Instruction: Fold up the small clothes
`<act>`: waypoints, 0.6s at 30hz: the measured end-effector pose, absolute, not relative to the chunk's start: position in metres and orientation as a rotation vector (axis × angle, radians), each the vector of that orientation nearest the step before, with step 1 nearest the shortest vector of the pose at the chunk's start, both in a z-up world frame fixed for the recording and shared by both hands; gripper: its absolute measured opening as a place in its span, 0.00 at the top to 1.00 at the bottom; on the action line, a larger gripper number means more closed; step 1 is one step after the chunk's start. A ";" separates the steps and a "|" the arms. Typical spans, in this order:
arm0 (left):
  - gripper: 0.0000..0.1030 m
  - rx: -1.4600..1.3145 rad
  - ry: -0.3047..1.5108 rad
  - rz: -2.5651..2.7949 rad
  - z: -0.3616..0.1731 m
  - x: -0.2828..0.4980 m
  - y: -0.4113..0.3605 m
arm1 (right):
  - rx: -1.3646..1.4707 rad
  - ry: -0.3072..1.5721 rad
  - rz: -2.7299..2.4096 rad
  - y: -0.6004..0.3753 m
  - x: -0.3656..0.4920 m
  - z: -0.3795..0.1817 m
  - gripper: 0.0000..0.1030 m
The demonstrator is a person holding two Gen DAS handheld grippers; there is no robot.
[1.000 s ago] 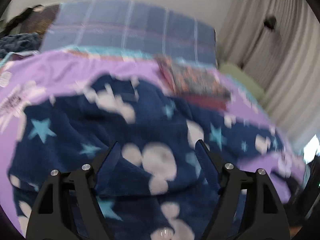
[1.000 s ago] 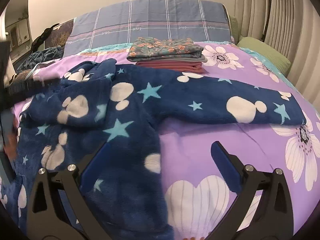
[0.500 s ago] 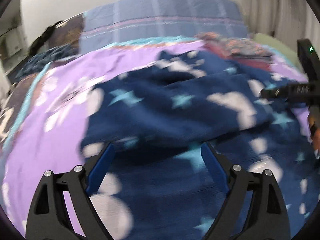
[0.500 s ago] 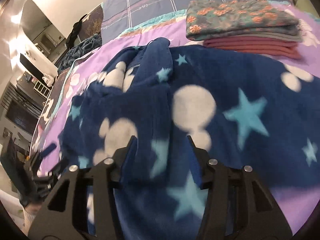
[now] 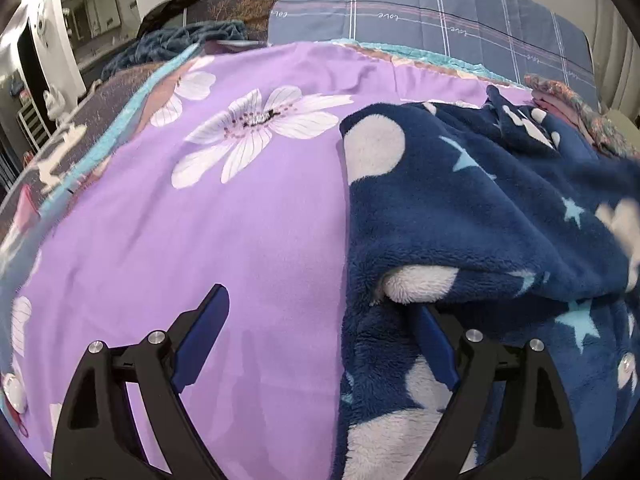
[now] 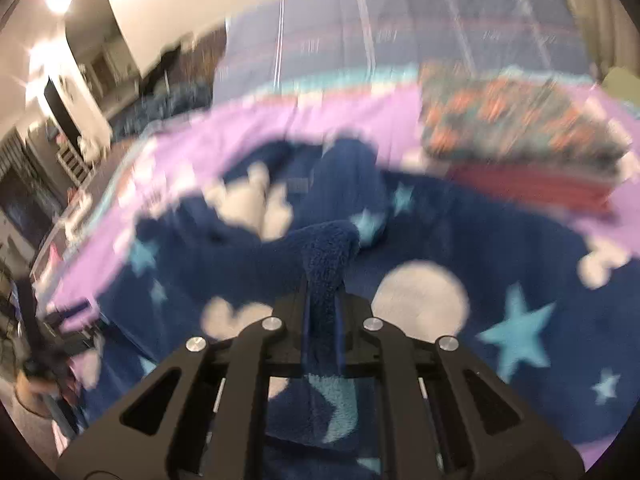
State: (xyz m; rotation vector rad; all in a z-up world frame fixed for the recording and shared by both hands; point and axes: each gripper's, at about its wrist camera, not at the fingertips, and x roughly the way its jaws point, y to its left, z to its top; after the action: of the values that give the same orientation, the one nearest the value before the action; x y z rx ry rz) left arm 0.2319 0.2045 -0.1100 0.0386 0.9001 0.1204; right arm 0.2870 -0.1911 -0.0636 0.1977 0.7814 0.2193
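Note:
A dark blue fleece garment [image 5: 480,208] with white blobs and light blue stars lies on a purple flowered bedspread [image 5: 200,232]. My left gripper [image 5: 320,328] is open at the garment's left edge; its left finger is over bare bedspread and its right finger is under a fold of fleece. In the right wrist view my right gripper [image 6: 322,304] is shut on a raised fold of the same fleece [image 6: 440,300], which sticks up between the fingers. That view is blurred.
A stack of folded clothes [image 6: 520,136], flowered on top and red below, sits at the back right of the bed. A blue plaid pillow [image 5: 432,20] lies along the headboard. Dark clothes [image 5: 172,40] are piled at the back left. Room furniture stands left.
My left gripper has moved left to the garment's left edge. My right gripper has closed on a fold of fleece that was between its open fingers before.

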 end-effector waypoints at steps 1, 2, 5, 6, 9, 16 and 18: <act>0.14 0.051 0.894 0.119 -0.109 0.230 0.202 | 0.179 0.739 0.174 -0.198 0.282 -0.052 0.91; 0.14 0.063 0.887 0.105 -0.108 0.228 0.199 | 0.157 0.720 0.142 -0.203 0.280 -0.048 0.90; 0.14 0.093 0.881 0.102 -0.109 0.227 0.192 | 0.055 0.807 0.046 -0.213 0.292 -0.066 0.69; 0.14 0.091 0.887 0.107 -0.110 0.228 0.193 | 0.026 0.853 0.008 -0.216 0.297 -0.078 0.57; 0.14 0.056 0.886 0.104 -0.110 0.224 0.199 | 0.073 0.897 -0.037 -0.234 0.294 -0.102 0.53; 0.16 0.067 0.763 0.074 -0.074 0.195 0.193 | 0.143 0.826 0.227 -0.220 0.252 -0.078 0.66; 0.19 0.006 0.703 0.013 -0.056 0.190 0.182 | 0.157 0.842 0.312 -0.211 0.247 -0.081 0.66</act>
State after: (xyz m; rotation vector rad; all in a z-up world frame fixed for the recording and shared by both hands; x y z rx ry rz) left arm 0.1899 0.1824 -0.0558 0.0061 0.7027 0.0126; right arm 0.2467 -0.2111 -0.0813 0.1568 0.8421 0.3117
